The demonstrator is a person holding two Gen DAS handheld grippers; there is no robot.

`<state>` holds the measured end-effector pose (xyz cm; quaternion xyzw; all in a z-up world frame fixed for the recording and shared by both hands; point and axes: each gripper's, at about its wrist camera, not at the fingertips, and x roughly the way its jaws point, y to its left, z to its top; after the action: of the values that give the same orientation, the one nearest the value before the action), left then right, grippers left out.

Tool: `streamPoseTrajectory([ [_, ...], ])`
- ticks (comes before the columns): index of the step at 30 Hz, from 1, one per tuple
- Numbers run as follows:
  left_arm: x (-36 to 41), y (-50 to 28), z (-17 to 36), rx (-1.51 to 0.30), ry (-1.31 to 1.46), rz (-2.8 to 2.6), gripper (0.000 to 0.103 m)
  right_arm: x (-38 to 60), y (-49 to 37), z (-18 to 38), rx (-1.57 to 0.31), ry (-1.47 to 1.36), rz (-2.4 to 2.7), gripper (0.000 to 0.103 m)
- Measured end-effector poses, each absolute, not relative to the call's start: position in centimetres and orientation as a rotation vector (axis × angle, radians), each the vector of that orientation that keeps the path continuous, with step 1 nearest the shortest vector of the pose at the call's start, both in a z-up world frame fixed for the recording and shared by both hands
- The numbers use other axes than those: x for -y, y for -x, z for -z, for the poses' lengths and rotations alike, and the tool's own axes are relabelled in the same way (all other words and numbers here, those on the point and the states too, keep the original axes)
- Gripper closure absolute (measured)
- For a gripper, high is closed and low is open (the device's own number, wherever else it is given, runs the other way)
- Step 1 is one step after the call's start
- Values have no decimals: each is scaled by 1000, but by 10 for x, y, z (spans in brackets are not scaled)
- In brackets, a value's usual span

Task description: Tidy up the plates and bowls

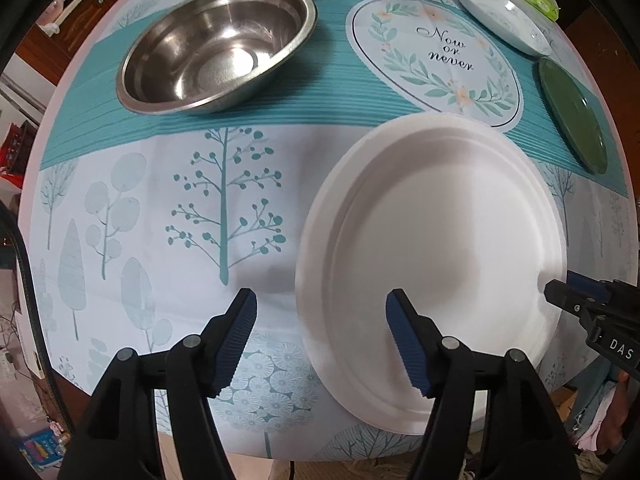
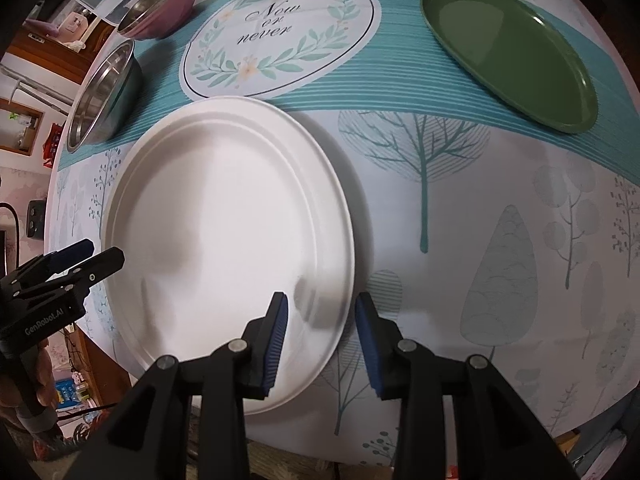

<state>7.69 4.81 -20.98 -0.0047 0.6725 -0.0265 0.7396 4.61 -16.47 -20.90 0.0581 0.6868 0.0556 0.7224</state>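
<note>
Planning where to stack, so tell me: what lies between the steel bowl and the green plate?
Only tablecloth, with its printed "Now or never" wreath; nothing stands between steel bowl and green plate. The left wrist view shows it.

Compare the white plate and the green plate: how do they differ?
1. The white plate is round and ridged near its rim; the green plate is oval with a plain rim.
2. The white plate lies near the table's front edge, between both grippers; the green plate lies farther back, on the teal band, untouched.

Both lie flat, face up and empty.
</note>
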Motion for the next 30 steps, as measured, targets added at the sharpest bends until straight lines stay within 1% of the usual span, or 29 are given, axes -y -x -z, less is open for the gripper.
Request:
streamPoseTrajectory([
  [9,-42,-77,181,-1387,-29,41,32,175,-42,192,-1472,-113,-94,68],
  [18,-31,-72,155,-1326,-49,66,32,175,-37,175,-1427,-86,-92,68],
  [30,13,-83,97,-1166,-75,180,31,195,-42,135,-1308,-115,-62,68],
])
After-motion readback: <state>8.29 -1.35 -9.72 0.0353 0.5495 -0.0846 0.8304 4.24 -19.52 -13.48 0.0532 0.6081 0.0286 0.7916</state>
